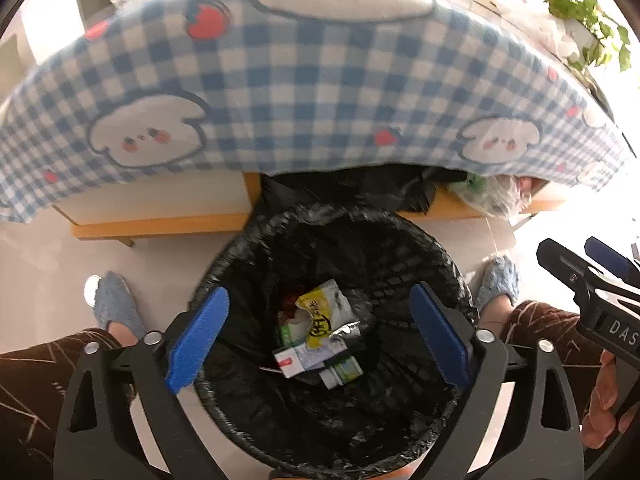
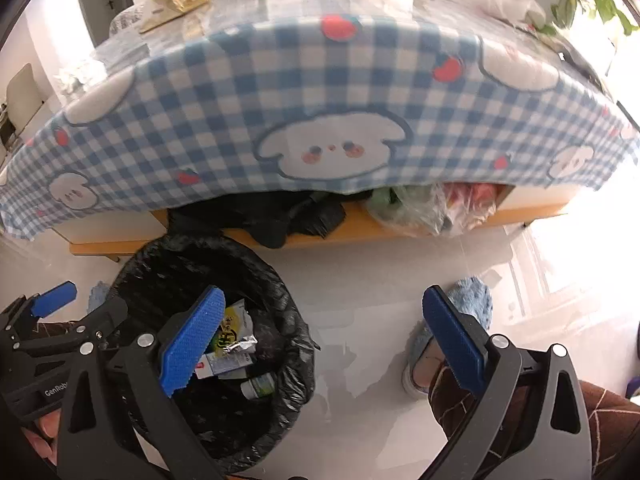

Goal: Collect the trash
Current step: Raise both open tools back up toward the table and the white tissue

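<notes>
We've got the left gripper [image 1: 320, 336] w/ fingers spread wide & empty right over the bin [image 1: 240, 248] so trash [image 1: 320, 328] lands inside on the black liner, right gripper [image 2: 332, 344] also spread, empty, off to the side above the floor [image 2: 380, 280], more litter up on the desk [image 2: 240, 12].

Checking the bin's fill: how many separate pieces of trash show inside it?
4 in the bin: yellow-white packet, carton, small bottle, something red behind. More may be hidden underneath.
</notes>
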Demonstrator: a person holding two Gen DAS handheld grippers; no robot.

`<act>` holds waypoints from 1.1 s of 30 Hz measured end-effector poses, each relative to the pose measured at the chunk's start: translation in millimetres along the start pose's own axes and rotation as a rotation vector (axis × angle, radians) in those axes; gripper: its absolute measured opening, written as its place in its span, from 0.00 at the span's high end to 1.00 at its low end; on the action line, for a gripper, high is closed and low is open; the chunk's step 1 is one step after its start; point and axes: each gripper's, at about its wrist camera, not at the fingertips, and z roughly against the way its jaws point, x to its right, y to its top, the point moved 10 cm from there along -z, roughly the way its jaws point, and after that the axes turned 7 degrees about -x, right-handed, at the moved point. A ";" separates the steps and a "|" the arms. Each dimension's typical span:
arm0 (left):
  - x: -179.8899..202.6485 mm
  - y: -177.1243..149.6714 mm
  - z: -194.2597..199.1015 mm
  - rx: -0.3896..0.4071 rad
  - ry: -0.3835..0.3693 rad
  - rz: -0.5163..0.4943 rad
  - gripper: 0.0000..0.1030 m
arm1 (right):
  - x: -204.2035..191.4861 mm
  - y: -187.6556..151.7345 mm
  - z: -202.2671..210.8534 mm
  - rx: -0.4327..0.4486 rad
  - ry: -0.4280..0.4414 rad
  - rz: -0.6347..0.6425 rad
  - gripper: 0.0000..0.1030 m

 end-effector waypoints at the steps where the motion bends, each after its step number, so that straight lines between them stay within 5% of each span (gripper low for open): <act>1: -2.5 1.5 3.6 0.005 0.005 0.001 0.07 | -2.5 1.4 2.6 0.006 0.002 0.006 0.08; 16: -36.1 20.5 64.6 0.049 -0.004 0.064 0.06 | -33.5 22.2 42.6 0.090 0.045 0.054 0.08; 33: -57.6 82.8 112.4 0.142 0.033 0.084 0.06 | -52.4 92.7 97.6 0.212 0.052 0.107 0.08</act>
